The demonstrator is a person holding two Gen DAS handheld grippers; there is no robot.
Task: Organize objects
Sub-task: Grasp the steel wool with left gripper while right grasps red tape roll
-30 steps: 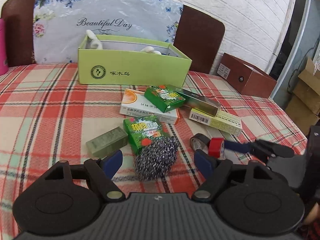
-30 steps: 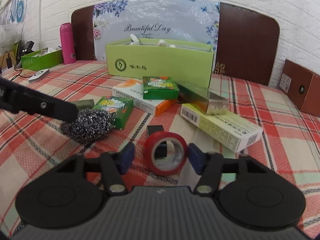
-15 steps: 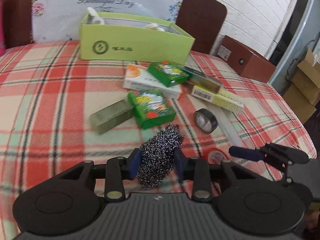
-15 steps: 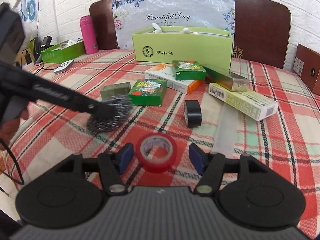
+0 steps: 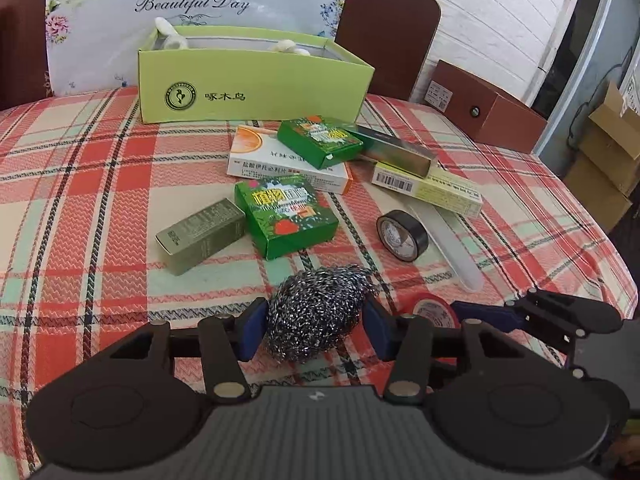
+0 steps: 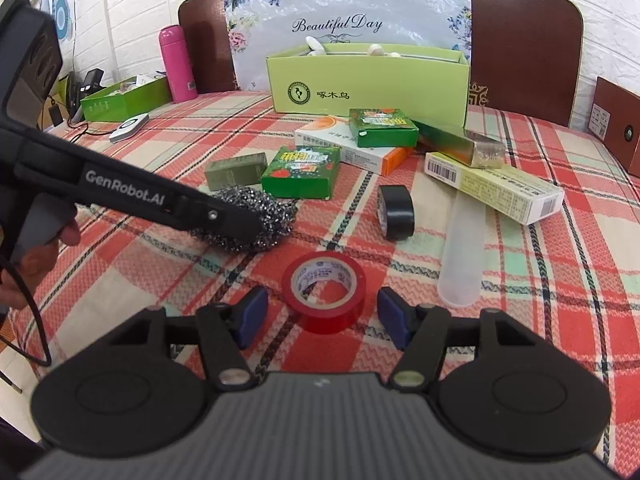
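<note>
Plaid red/green cloth (image 5: 80, 184) covers the surface; white brick wall behind. We see the left gripper (image 5: 316, 326) w/ both blue pads pressed on the steel-wool scourer (image 5: 318, 316): grey, shiny, tangled wire ball, sitting betw. the jaws. Right gripper (image 6: 322, 314) jaws wide, red tape roll (image 6: 323, 290) betw. them, touching neither pad. Black tape roll (image 6: 396, 212) well ahead of the right jaws. Lime-green box (image 6: 368, 84) far ahead, open top.

Steel wool scourer (image 5: 316, 316): grey tangled ball, apparently resting on the tablecloth near its front edge. Red tape roll (image 6: 324, 290): flat, hole up, just right of scourer, front edge.
</note>
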